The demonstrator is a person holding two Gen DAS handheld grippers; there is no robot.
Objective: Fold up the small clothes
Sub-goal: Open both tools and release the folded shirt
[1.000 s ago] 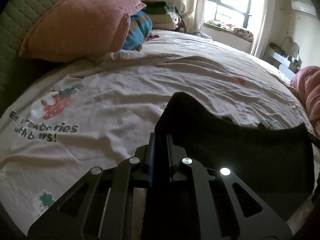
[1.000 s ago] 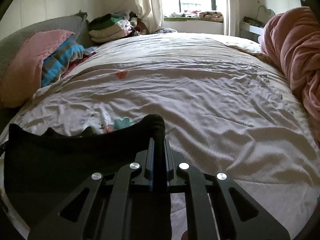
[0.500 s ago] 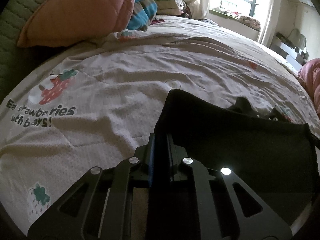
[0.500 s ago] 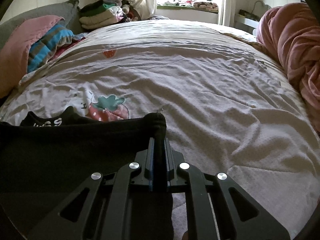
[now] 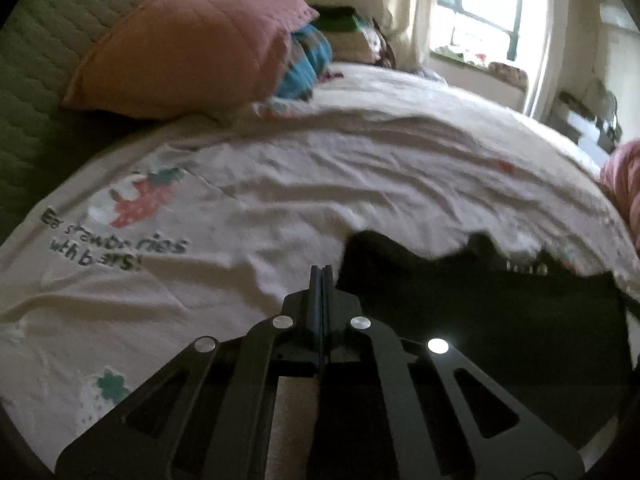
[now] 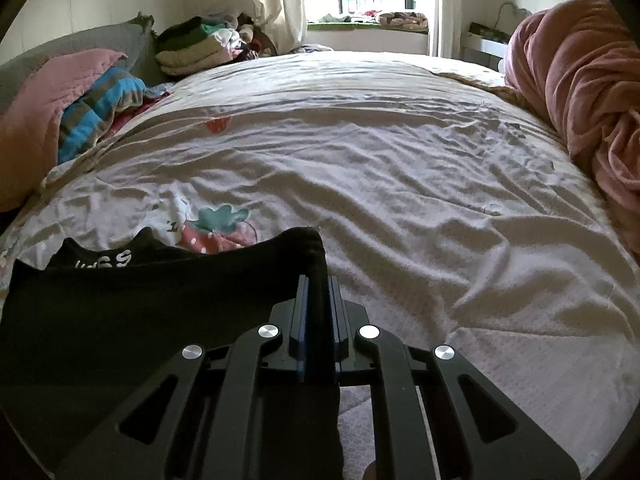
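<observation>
A black garment (image 5: 480,312) with white lettering lies spread on the bed, to the right of my left gripper. My left gripper (image 5: 321,272) has its jaws pressed together with no cloth between them; the garment's left corner sits just to its right. In the right wrist view the same black garment (image 6: 140,300) stretches to the left. My right gripper (image 6: 318,280) is shut on the garment's right corner, and the dark cloth runs between the blue pads and hangs below.
The bed has a cream strawberry-print sheet (image 6: 380,160). A pink pillow (image 5: 192,40) and a blue striped cloth (image 6: 100,108) lie at the head. Folded clothes (image 6: 192,48) are stacked at the far left. A pink blanket (image 6: 580,92) is heaped on the right.
The garment's left corner was clamped in my left gripper before; now it is out of the jaws and lies beside them. My left gripper has shifted left. My right gripper still holds its corner.
</observation>
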